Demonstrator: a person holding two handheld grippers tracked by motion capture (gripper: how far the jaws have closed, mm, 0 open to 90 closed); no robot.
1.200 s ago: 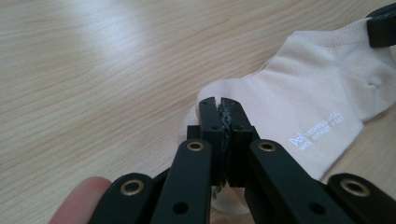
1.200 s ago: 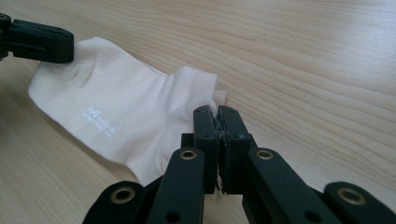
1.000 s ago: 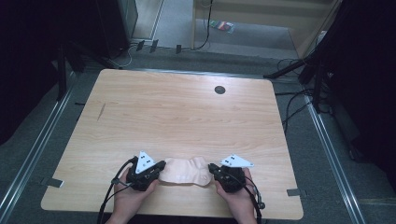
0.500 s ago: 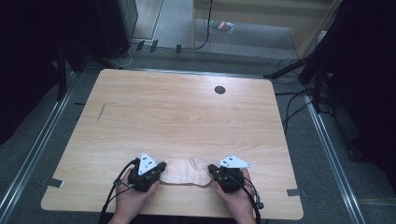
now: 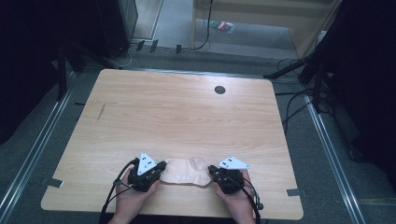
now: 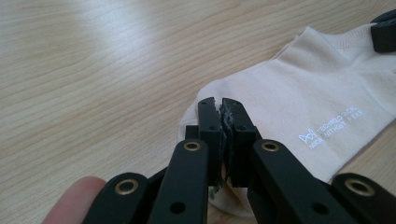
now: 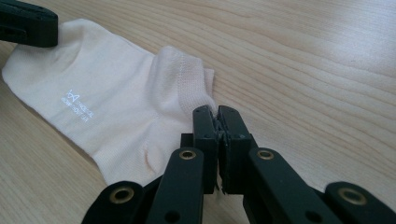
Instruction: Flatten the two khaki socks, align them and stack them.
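A cream ankle sock [image 5: 187,171] lies flat on the wooden table [image 5: 187,116] near its front edge, with small white print on it [image 6: 334,126]. My left gripper [image 5: 162,167] rests at the sock's left end, jaws shut; in the left gripper view its tips [image 6: 219,105] sit over the rounded toe edge of the sock [image 6: 303,88], with no fabric seen between the pads. My right gripper [image 5: 211,169] is at the sock's right end, also shut. Its tips [image 7: 217,112] meet the cuff corner of the sock [image 7: 116,107]. A hand holds each gripper.
A dark round grommet [image 5: 219,89] sits in the table's far middle, and a short dark mark [image 5: 101,111] at its left. Cables [image 5: 289,107] and dark stands line the floor around the table. The wood beyond the sock is bare.
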